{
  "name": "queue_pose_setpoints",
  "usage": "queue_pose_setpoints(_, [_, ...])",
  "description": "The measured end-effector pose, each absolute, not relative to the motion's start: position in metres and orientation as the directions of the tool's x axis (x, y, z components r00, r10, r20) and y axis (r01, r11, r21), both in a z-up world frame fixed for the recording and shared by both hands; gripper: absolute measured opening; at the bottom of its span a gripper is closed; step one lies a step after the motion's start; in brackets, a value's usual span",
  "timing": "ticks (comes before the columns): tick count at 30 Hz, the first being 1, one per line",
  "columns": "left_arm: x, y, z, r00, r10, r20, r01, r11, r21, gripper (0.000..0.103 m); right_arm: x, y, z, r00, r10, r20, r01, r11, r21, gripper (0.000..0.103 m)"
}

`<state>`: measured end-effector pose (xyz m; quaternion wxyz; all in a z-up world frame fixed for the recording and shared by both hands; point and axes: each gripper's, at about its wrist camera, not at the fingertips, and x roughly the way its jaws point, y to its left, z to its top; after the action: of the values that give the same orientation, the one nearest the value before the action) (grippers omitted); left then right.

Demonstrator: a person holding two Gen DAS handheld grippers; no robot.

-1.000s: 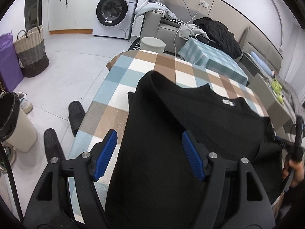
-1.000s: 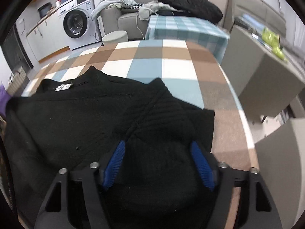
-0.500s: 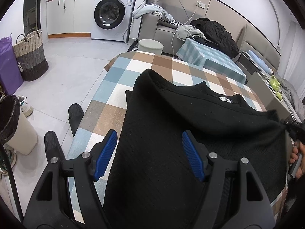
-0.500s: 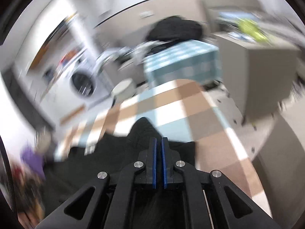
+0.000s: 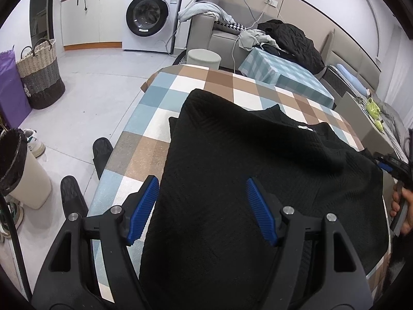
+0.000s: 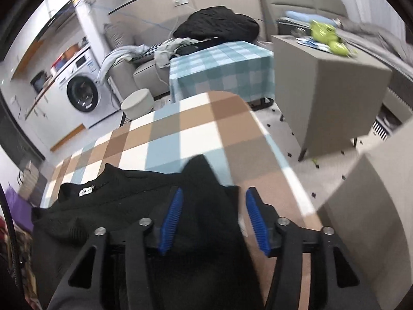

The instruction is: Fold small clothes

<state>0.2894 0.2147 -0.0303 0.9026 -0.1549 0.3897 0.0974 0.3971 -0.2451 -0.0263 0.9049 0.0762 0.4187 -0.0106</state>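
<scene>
In the left wrist view, the left gripper hung with its blue pads spread wide and nothing pinched; the black sweater lay under and ahead of them on the checked tablecloth, its left edge running just inside the left pad. A side panel looked already turned in toward the middle, its folded corner ahead of the pads, and the white neck label showed farther ahead to the right. At the far right edge, the right gripper sat beside the sweater's right margin, held by a hand. In the right wrist view, the right gripper was opening, its pads clear of the cloth, though a peaked fold of the sweater rose between them; the neck label lay to the left and bare tablecloth stretched ahead. The picture was somewhat blurred. As a judgement, the folding was partly done: the sides seemed brought in, while the lengthwise fold, hem toward collar, and any tidying were left.
</scene>
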Motion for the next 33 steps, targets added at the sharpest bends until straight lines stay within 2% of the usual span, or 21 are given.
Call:
queue_pose_setpoints(4, [0.293, 0.214, -0.034, 0.669, 0.05, -0.742, -0.288, 0.937, -0.196, 0.068, 0.422, -0.218, -0.046, 0.59, -0.056, -0.805, 0.034, 0.998, -0.045, 0.062])
queue_pose_setpoints(6, [0.293, 0.215, -0.036, 0.668, 0.052, -0.743, -0.289, 0.937, -0.194, 0.068, 0.425, -0.214, -0.057, 0.572, -0.121, -0.811, 0.029, 0.991, -0.127, 0.045])
queue_pose_setpoints(8, [0.293, 0.217, -0.037, 0.668, 0.046, -0.743, -0.291, 0.935, -0.204, 0.068, 0.426, -0.216, -0.061, 0.57, -0.143, -0.809, 0.021, 0.987, -0.159, 0.015])
queue_pose_setpoints(11, [0.294, 0.218, -0.039, 0.666, 0.043, -0.745, -0.292, 0.934, -0.207, 0.068, 0.422, -0.229, -0.055, 0.586, -0.061, -0.808, 0.009, 0.998, -0.069, 0.006])
queue_pose_setpoints(13, [0.294, 0.218, -0.04, 0.667, 0.04, -0.744, -0.29, 0.934, -0.21, 0.068, 0.409, -0.245, -0.035, 0.675, 0.084, -0.733, -0.017, 0.995, 0.098, 0.006])
queue_pose_setpoints(16, [0.295, 0.218, -0.04, 0.667, 0.039, -0.744, -0.291, 0.933, -0.211, 0.068, 0.394, -0.286, -0.016, 0.78, 0.286, -0.557, -0.026, 0.904, 0.427, 0.006])
queue_pose_setpoints(18, [0.294, 0.218, -0.04, 0.668, 0.04, -0.743, -0.29, 0.933, -0.211, 0.068, 0.398, -0.305, -0.022, 0.776, 0.258, -0.575, 0.077, 0.866, 0.494, 0.006])
queue_pose_setpoints(21, [0.293, 0.218, -0.04, 0.668, 0.042, -0.743, -0.291, 0.934, -0.209, 0.068, 0.41, -0.314, -0.042, 0.71, 0.201, -0.675, 0.185, 0.871, 0.455, 0.008])
queue_pose_setpoints(24, [0.294, 0.218, -0.044, 0.652, 0.046, -0.757, -0.297, 0.934, -0.199, 0.068, 0.413, -0.309, -0.053, 0.64, 0.174, -0.749, 0.219, 0.892, 0.394, 0.026])
queue_pose_setpoints(26, [0.295, 0.219, -0.046, 0.644, 0.051, -0.763, -0.307, 0.931, -0.197, 0.068, 0.409, -0.305, -0.053, 0.638, 0.179, -0.749, 0.204, 0.899, 0.388, 0.045])
queue_pose_setpoints(33, [0.301, 0.213, -0.05, 0.64, 0.049, -0.767, -0.299, 0.935, -0.189, 0.068, 0.392, -0.286, -0.027, 0.673, 0.085, -0.734, 0.146, 0.959, 0.244, 0.047])
